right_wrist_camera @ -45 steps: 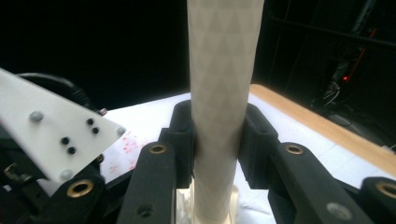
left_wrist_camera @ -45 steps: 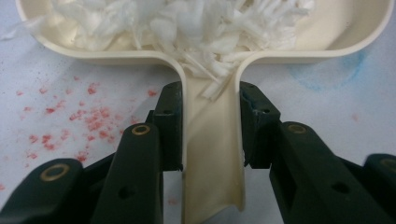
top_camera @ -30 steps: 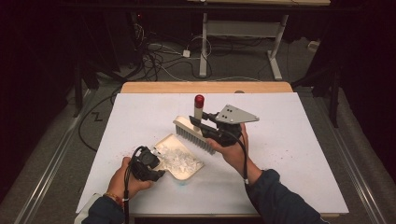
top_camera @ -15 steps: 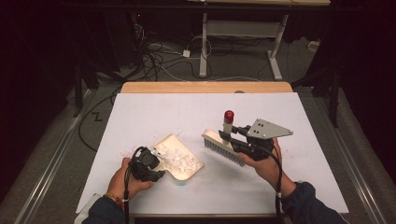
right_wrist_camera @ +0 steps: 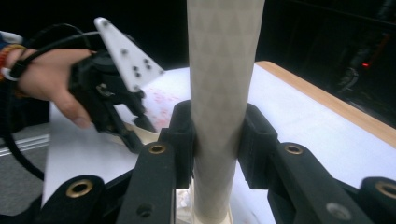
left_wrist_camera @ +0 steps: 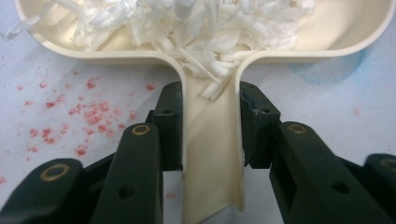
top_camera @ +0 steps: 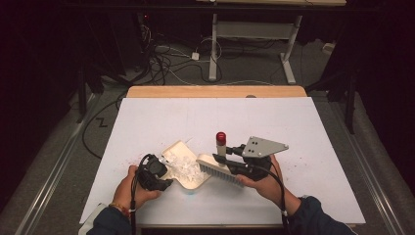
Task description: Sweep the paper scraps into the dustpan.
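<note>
A cream dustpan [top_camera: 179, 147] lies on the white table cover, with white shreds [top_camera: 186, 166] piled inside it. My left gripper [top_camera: 164, 172] is shut on its handle. In the left gripper view the pads [left_wrist_camera: 170, 126] press both sides of the handle [left_wrist_camera: 212, 158], and the shreds [left_wrist_camera: 187, 23] fill the pan ahead. My right gripper [top_camera: 224, 155] is shut on the upright, red-tipped handle [top_camera: 221, 139] of a brush. The brush head [top_camera: 219, 170] rests at the pan's right edge. The right gripper view shows the pale handle [right_wrist_camera: 223, 70] clamped between the jaws, with the left gripper [right_wrist_camera: 116, 102] beyond.
Red specks [left_wrist_camera: 88, 112] dot the cover [top_camera: 293, 127] left of the pan, and a faint blue stain [left_wrist_camera: 322, 70] lies to its right. A wooden table edge [top_camera: 215, 91] runs along the far side. Cables and desk legs stand on the floor beyond.
The right gripper carried the brush out to the right of the pan, then back left and lower to the pan's edge. The left gripper and dustpan stayed put.
</note>
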A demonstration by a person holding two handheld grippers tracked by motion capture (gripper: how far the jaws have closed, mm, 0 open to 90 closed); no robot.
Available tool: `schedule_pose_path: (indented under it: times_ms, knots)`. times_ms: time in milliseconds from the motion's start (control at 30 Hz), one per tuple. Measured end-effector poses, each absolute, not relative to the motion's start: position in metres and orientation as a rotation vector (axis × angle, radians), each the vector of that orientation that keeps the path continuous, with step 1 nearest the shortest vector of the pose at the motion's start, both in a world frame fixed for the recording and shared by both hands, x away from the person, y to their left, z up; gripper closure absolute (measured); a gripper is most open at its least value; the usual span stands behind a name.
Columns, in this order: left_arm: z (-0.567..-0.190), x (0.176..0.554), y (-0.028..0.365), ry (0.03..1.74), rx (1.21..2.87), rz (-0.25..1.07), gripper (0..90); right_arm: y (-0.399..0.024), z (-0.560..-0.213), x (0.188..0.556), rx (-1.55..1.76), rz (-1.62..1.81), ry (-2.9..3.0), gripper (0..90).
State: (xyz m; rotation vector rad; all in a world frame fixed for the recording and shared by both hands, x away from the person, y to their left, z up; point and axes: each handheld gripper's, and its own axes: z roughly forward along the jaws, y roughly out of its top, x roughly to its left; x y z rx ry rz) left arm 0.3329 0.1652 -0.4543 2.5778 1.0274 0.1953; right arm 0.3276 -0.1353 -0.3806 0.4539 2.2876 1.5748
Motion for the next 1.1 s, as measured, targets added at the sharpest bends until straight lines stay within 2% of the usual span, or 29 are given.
schedule_pose_path:
  times_ms: [167, 633, 1100]
  knots:
    - [-0.454, 0.332, 0.166, 1.023, 2.578, 0.198, 63.5, -0.127, -0.374, 0.324, 0.420, 1.582, 2.260, 70.7]
    - [-0.454, 0.334, 0.166, 1.024, 2.582, 0.185, 63.4, -0.145, -0.358, 0.341, 0.486, 1.614, 2.157, 70.7]
    - [-0.452, 0.336, 0.173, 1.028, 2.566, 0.157, 63.4, -0.113, -0.373, 0.431, 0.611, 1.432, 2.077, 70.7]
